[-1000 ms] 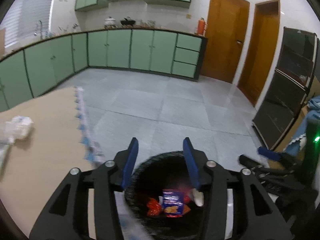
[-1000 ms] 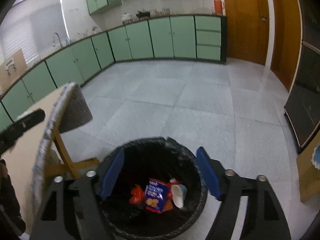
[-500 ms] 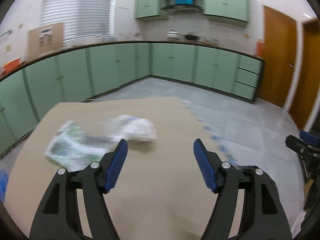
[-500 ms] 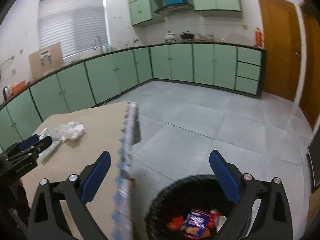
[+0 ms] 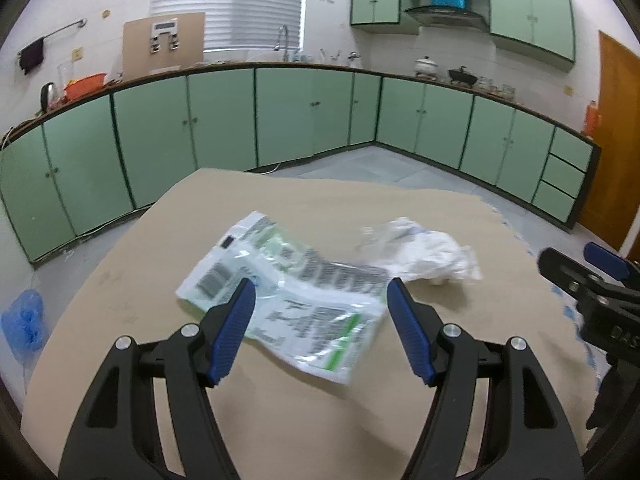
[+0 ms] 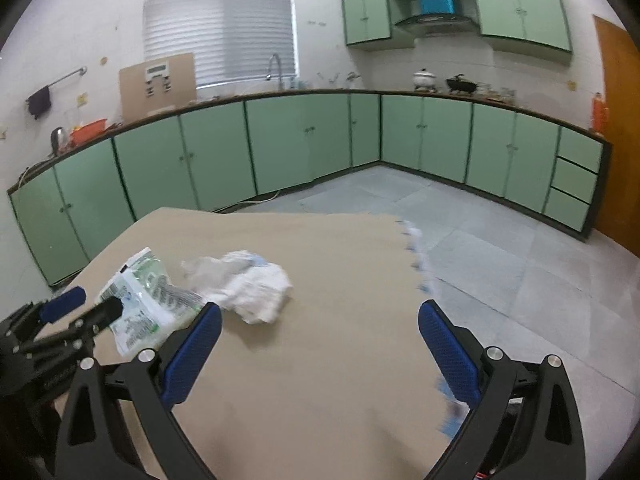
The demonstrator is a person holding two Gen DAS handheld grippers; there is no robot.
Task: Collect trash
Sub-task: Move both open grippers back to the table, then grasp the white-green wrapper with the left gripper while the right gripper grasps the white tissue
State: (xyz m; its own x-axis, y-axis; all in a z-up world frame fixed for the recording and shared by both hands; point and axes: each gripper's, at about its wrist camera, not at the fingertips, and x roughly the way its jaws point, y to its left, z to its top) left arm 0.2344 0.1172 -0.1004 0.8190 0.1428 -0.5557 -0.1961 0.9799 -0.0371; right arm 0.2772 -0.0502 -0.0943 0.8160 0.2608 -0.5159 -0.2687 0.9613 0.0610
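Left tongs (image 5: 318, 300): wide open, empty, poised over the printed plastic wrapper (image 5: 288, 300), whose near part shows between the blue pads.
Right tongs (image 6: 318, 334): wide open, empty, over bare table (image 6: 320, 380) near its right edge; nothing between the pads.
Change, 1.0 s back: both wrist views looked down into a black bin holding snack packets and a small cup; the bin is out of both views now.
Change, 0.5 s back: left view had already swung to the table; the wrapper now sits closer and more central between the left pads.
Meaning (judgement): a drop-off trip seems finished and the next pickup is starting; left tongs look lined up on the wrapper, grasp not yet made.
Wrapper position: flat on the table, toward the left edge, slightly crumpled.
Crumpled white wad (image 6: 250, 286): toward the table's middle, touching or overlapping the wrapper's far end; paper or plastic, cannot tell.
Count, trash on table: 2 (1 wrapper, 1 wad).
Count, tongs: 2, both empty.
Other: blue bag-like object (image 5: 24, 320) on the floor off the left edge; 1, identity unclear.
Risk (judgement): thin flat film may slip from the pads or drag the wad along.
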